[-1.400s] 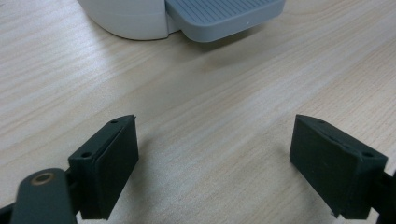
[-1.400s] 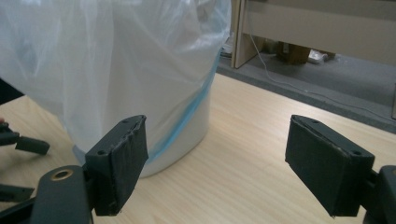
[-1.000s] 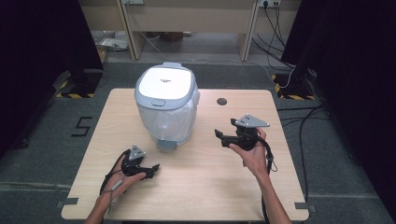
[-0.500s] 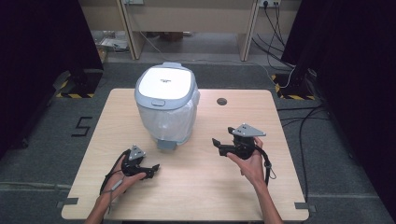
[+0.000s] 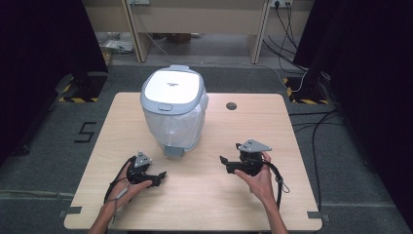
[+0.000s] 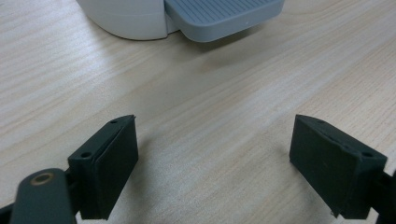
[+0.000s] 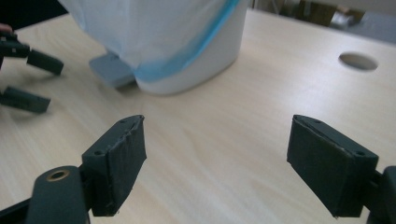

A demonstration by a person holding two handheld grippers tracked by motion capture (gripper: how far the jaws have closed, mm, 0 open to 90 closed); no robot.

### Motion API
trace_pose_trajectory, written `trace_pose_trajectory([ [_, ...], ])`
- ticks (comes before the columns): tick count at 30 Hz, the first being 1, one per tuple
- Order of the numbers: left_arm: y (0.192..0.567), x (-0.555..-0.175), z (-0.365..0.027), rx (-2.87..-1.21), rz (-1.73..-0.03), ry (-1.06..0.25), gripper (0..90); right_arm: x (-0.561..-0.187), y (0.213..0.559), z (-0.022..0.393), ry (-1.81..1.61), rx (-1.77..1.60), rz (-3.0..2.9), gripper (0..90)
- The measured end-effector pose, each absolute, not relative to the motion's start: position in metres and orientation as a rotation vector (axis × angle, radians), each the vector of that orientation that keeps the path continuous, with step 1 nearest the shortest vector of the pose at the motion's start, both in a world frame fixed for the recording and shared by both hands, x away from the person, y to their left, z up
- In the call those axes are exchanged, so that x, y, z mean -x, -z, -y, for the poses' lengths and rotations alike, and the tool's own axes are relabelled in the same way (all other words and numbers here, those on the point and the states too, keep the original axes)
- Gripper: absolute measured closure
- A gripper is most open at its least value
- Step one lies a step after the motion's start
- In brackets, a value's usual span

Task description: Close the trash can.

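Note:
A white pedal bin [image 5: 173, 109] with a grey shut lid and a clear bag liner stands on the wooden table [image 5: 292, 126]. Its grey pedal [image 5: 174, 151] points toward me. My left gripper [image 5: 159, 178] rests low on the table, left of the pedal and nearer to me, open with nothing between the jaws. In the left gripper view the pedal [image 6: 224, 14] and the bin's base [image 6: 126, 18] lie just ahead of that gripper [image 6: 215, 140]. My right gripper [image 5: 225, 164], held in a hand, is open and empty, to the right of the bin. Its own view [image 7: 217, 135] looks at the bin [image 7: 187, 42] and pedal [image 7: 109, 70].
A round cable hole [image 5: 231, 106] sits in the table right of the bin. Bare wood lies between the two grippers. Dark floor with cables [image 5: 316, 122] surrounds the table, and a wooden bench stands behind it. The left gripper [image 7: 32, 79] shows far left in the right gripper view.
My right gripper has come down and back toward the table's near edge, still open. The left gripper and the bin have stayed put.

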State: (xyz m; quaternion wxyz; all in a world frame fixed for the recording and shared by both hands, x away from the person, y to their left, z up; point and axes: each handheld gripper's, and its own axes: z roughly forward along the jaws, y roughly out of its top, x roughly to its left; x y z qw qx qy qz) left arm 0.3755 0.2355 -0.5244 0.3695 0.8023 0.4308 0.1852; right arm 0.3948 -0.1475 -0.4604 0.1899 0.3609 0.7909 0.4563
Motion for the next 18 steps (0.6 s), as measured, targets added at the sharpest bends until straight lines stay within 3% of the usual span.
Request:
trace_pose_trajectory([
  [18,0.524,-0.375,-0.236,-2.063,-1.097,-0.471,14.5,-0.394,0.508,0.135,-1.021,-1.026,-2.468,19.4],
])
